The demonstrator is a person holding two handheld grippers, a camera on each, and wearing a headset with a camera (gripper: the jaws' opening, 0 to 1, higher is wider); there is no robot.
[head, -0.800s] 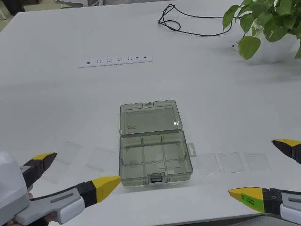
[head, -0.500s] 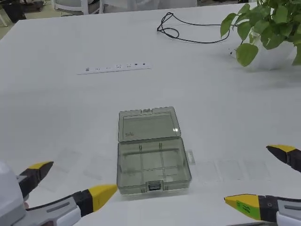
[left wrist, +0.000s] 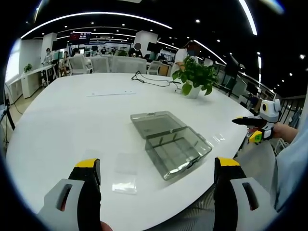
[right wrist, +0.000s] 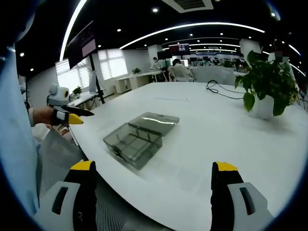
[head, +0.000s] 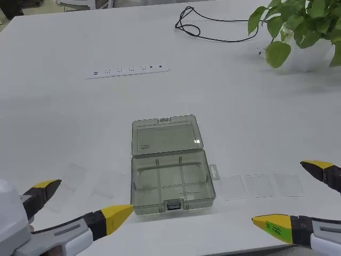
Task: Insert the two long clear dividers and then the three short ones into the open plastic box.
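A: Gripper state?
B: Left gripper: jaws are held wide apart, nothing gripped. Right gripper: same, apart and empty.
A: Box?
B: The open plastic box is seen ahead, between both grippers, on the white table, lid laid back. Three clear dividers are laid in a row just ahead of the right gripper, beside the box. Two more dividers are laid ahead of the left gripper, untouched.

Left of the open grey-tinted clear plastic box, the flat clear plastic dividers are too faint to count. Far right behind the box, the green leafy potted plant is cut by the edge.
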